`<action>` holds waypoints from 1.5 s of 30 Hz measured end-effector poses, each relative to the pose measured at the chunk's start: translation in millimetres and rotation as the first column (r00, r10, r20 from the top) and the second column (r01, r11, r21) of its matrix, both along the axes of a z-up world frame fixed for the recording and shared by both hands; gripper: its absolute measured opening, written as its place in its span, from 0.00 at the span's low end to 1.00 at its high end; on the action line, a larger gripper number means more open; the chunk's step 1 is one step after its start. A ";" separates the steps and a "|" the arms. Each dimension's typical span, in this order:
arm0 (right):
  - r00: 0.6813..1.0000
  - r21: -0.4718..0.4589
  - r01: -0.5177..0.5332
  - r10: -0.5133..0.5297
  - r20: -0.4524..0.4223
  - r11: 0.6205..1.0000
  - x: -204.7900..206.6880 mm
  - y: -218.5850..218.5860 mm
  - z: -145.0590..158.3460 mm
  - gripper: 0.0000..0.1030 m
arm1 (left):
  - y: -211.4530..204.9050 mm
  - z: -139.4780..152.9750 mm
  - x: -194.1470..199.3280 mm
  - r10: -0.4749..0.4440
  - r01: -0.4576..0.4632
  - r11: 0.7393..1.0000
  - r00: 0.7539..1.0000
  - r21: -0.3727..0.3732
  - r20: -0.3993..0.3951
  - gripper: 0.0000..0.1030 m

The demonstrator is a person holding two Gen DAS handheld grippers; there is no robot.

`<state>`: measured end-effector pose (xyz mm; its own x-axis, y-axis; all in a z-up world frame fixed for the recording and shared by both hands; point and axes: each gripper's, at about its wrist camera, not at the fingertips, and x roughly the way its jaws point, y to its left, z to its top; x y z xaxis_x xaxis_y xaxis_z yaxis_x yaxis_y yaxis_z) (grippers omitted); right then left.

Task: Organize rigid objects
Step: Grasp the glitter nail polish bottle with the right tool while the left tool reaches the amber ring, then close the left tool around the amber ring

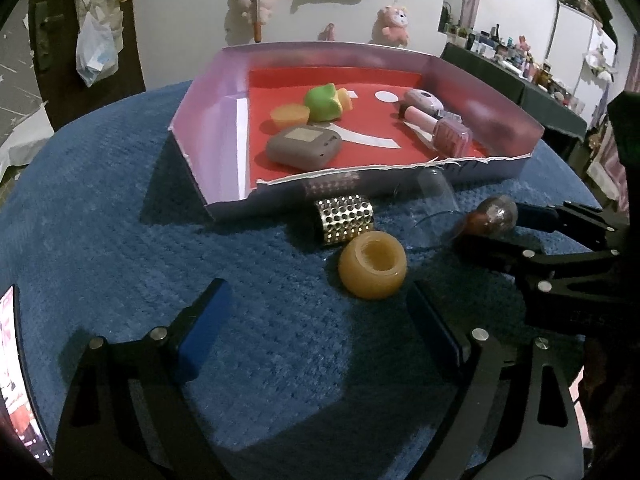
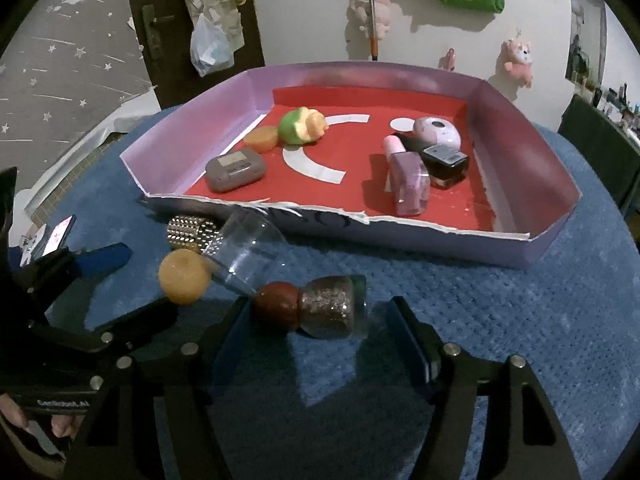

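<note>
On the blue cloth lies a glitter nail-polish bottle (image 2: pixel 332 308) with a brown-red cap (image 2: pixel 276 306). My right gripper (image 2: pixel 320 320) stands open around it; the left pad is close to the cap and a gap shows at the bottle's base. From the left wrist, the same bottle (image 1: pixel 494 210) sits between the right gripper's (image 1: pixel 490 228) fingers. An orange round holder (image 1: pixel 372 266) rests just beyond my open left gripper (image 1: pixel 320 316), nearer its right finger. A gold studded cylinder (image 1: pixel 346 220) and a clear glass (image 1: pixel 436 204) on its side lie against the lilac box (image 1: pixel 216 92).
The red-floored box (image 2: pixel 520 136) holds a grey case (image 2: pixel 236 170), a small orange cup (image 2: pixel 262 138), a green-yellow toy (image 2: pixel 300 126), nail-polish bottles (image 2: pixel 408 180) and a lilac round case (image 2: pixel 438 130). A phone (image 2: pixel 60 236) lies at the table's left edge. A wall with plush toys stands behind.
</note>
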<state>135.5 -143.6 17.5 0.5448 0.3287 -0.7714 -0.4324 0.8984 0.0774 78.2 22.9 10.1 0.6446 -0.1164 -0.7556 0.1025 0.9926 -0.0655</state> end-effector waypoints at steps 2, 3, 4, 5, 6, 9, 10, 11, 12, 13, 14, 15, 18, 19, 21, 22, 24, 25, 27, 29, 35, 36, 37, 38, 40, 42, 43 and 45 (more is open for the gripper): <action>0.999 -0.004 0.034 -0.034 0.017 0.999 0.5 -5.6 1.1 0.68 | -3.6 1.3 2.5 -0.009 0.009 1.000 1.000 -0.004 0.004 0.87; 0.999 -0.003 0.042 -0.042 0.019 0.999 1.8 -8.3 1.3 0.68 | -5.2 1.5 3.5 -0.013 0.013 1.000 1.000 -0.006 0.004 0.87; 0.999 0.006 0.044 -0.045 0.013 0.999 3.2 -12.1 0.8 0.68 | -7.3 1.8 5.4 -0.018 0.018 1.000 1.000 -0.007 0.004 0.87; 0.999 0.015 0.041 -0.042 0.004 0.999 4.9 -14.3 0.2 0.68 | -9.2 1.5 6.9 -0.020 0.020 1.000 1.000 -0.007 0.004 0.87; 0.999 0.021 0.039 -0.039 -0.003 0.999 6.7 -15.3 -0.6 0.68 | -10.4 1.1 8.0 -0.023 0.023 1.000 1.000 -0.007 0.003 0.83; 1.000 0.023 0.027 -0.027 -0.002 0.999 8.7 -15.0 0.4 0.68 | -14.6 -1.6 10.7 -0.036 0.036 0.999 0.999 0.006 -0.006 0.71; 1.000 0.023 0.024 -0.024 -0.003 0.999 9.1 -14.3 -0.2 0.67 | -15.6 -1.6 10.8 -0.038 0.038 0.999 0.999 0.013 -0.004 0.70; 1.000 0.022 0.022 -0.022 -0.002 1.000 9.4 -13.4 -0.6 0.66 | -16.3 -1.4 10.7 -0.040 0.040 0.999 0.999 0.016 -0.002 0.68; 1.000 0.021 0.019 -0.019 0.001 1.000 9.6 -12.7 -0.8 0.66 | -16.7 -1.2 10.8 -0.042 0.042 0.999 0.999 0.017 -0.001 0.65; 1.000 0.021 0.017 -0.017 0.001 1.000 9.9 -12.5 -0.9 0.65 | -17.2 -1.1 11.2 -0.044 0.044 0.999 0.999 0.020 0.000 0.63; 1.000 0.023 0.016 -0.016 0.001 1.000 9.9 -12.3 -1.1 0.65 | -17.9 -1.0 11.5 -0.046 0.046 0.999 0.999 0.022 0.001 0.62; 1.000 0.024 0.016 -0.016 0.001 1.000 9.5 -12.3 -0.9 0.64 | -18.8 -0.8 12.0 -0.048 0.048 0.999 0.999 0.023 0.003 0.59; 1.000 0.025 0.008 -0.008 0.004 1.000 8.2 -11.2 -0.7 0.60 | -24.1 -0.7 12.8 -0.062 0.062 0.997 0.998 0.037 0.007 0.51; 1.000 0.019 0.008 -0.008 0.008 1.000 7.3 -10.4 -0.8 0.60 | -26.1 -0.7 12.3 -0.066 0.066 0.997 0.998 0.045 0.009 0.49; 1.000 0.017 0.009 -0.009 0.012 1.000 6.5 -9.9 -1.1 0.60 | -29.9 -0.8 10.2 -0.076 0.075 0.996 0.997 0.056 0.015 0.44; 1.000 0.020 0.010 -0.010 0.010 1.000 6.6 -9.7 -1.1 0.60 | -31.0 -0.7 9.4 -0.081 0.080 0.995 0.997 0.055 0.016 0.38; 1.000 0.029 0.011 -0.011 0.006 1.000 6.7 -10.1 -1.2 0.60 | -32.5 -0.4 8.7 -0.088 0.087 0.995 0.996 0.051 0.017 0.35; 1.000 0.033 0.012 -0.012 0.004 0.999 6.8 -10.5 -1.1 0.60 | -32.9 -0.4 8.7 -0.088 0.087 0.995 0.996 0.054 0.018 0.35; 1.000 0.040 0.013 -0.013 -0.001 0.999 6.5 -11.7 -0.7 0.60 | -32.8 -0.5 7.7 -0.090 0.089 0.995 0.996 0.055 0.021 0.35; 1.000 0.049 0.016 -0.015 -0.006 0.999 5.7 -13.1 -0.2 0.60 | -31.8 -0.2 6.5 -0.089 0.088 0.995 0.996 0.053 0.021 0.35; 1.000 0.085 0.019 -0.017 -0.025 0.996 0.0 -18.5 1.6 0.59 | -31.7 1.2 1.2 -0.090 0.088 0.995 0.996 0.053 0.026 0.35; 0.999 0.090 0.018 -0.015 -0.028 0.996 -1.6 -19.3 1.9 0.59 | -31.7 1.7 -0.4 -0.090 0.088 0.995 0.996 0.052 0.027 0.35; 0.999 0.095 0.017 -0.014 -0.032 0.995 -4.0 -20.2 2.1 0.59 | -31.5 2.0 -1.9 -0.090 0.088 0.995 0.996 0.051 0.028 0.35; 0.999 0.098 0.016 -0.013 -0.034 0.995 -6.2 -21.1 2.3 0.59 | -31.4 2.6 -3.6 -0.089 0.088 0.995 0.996 0.051 0.029 0.35; 0.999 0.106 0.015 -0.010 -0.040 0.994 -10.5 -22.5 2.6 0.59 | -31.3 3.5 -7.1 -0.089 0.087 0.995 0.996 0.049 0.031 0.35; 0.999 0.115 0.012 -0.006 -0.046 0.993 -16.1 -23.9 3.5 0.59 | -31.2 5.0 -11.0 -0.091 0.090 0.995 0.995 0.045 0.034 0.35; 0.999 0.115 0.011 -0.005 -0.046 0.993 -18.4 -23.9 3.8 0.59 | -31.3 5.7 -12.6 -0.093 0.091 0.995 0.995 0.043 0.035 0.35; 0.999 0.119 0.008 -0.003 -0.044 0.993 -24.9 -24.9 5.6 0.59 | -31.7 6.8 -16.8 -0.095 0.094 0.995 0.995 0.042 0.037 0.35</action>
<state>110.6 -168.5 23.0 0.5136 0.4166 -0.7501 -0.4214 0.8840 0.2024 61.4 -8.8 16.9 0.6611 -0.1484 -0.7354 0.1976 0.9801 -0.0201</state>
